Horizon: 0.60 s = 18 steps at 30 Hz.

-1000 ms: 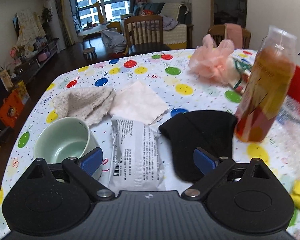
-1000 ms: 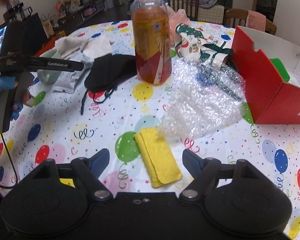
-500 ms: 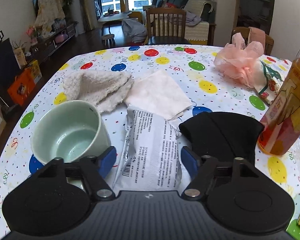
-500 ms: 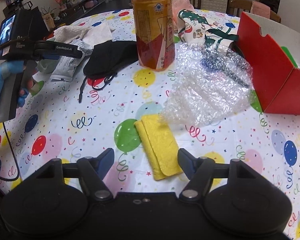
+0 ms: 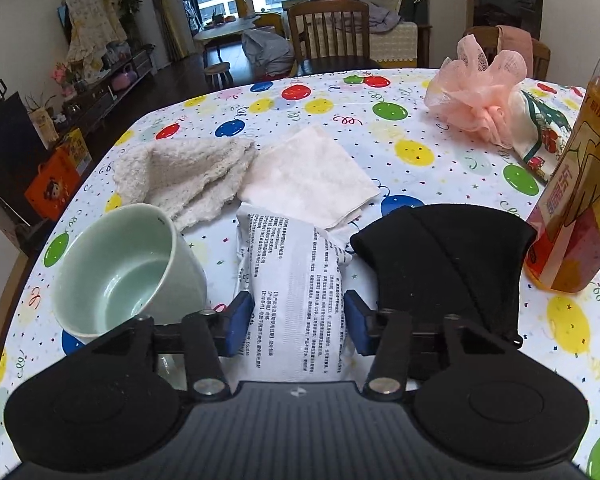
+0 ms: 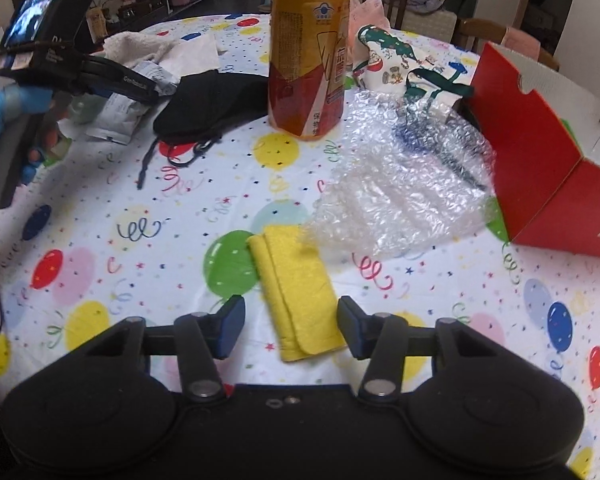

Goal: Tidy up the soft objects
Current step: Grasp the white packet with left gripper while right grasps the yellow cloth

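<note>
Two grasps are in progress: left gripper (image 5: 298, 322) fingers closing around the white sachet (image 5: 296, 292), right gripper (image 6: 290, 326) fingers closing around the folded yellow cloth (image 6: 296, 292); next, clamp fully and lift.

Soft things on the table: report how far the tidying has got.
Done: nothing looks sorted. In hand: left tongs are closing around the white packet; right tongs are closing around the yellow cloth. Left: towel, napkin, black mask, pink puff.

Yellow cloth (image 6: 298, 292), balloon-patterned tablecloth (image 6: 188, 208)
</note>
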Motion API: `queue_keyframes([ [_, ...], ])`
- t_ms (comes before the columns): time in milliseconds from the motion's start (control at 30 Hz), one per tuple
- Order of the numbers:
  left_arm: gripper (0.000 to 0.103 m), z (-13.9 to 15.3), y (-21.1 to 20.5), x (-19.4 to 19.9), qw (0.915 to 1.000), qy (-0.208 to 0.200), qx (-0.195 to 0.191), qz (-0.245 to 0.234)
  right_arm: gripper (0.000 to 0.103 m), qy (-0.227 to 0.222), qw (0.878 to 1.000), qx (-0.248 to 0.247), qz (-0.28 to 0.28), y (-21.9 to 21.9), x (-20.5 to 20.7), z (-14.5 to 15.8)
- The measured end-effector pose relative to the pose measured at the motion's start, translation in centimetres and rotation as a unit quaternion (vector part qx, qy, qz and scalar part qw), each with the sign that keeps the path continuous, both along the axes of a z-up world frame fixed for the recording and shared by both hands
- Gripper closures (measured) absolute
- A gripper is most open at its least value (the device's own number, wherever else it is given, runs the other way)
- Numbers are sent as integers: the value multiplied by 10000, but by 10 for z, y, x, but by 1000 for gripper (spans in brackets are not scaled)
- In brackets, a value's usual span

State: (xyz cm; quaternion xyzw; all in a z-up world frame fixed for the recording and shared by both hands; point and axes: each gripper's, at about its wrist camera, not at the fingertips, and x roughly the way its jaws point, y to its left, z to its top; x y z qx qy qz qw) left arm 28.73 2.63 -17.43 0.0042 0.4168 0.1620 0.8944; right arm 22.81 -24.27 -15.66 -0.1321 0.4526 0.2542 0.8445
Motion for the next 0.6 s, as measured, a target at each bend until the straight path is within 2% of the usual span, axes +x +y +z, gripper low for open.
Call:
queue_keyframes([
  [200, 64, 0, 0, 1, 10000, 9, -42, -1, 51, -98, 9995, -228, 181, 6, 2, -7],
  [267, 65, 0, 0, 0, 10000, 12, -46, -18, 54, -162, 9991, -308, 253, 9, 2, -7],
  [300, 65, 0, 1, 0, 10000, 16, -40, -24, 61, -211, 9987, -371, 263, 10, 2, -7],
  [600, 67, 6, 2, -4, 10000, 11, -17, -3, 65, -276, 9989, -229, 311, 5, -2, 1],
])
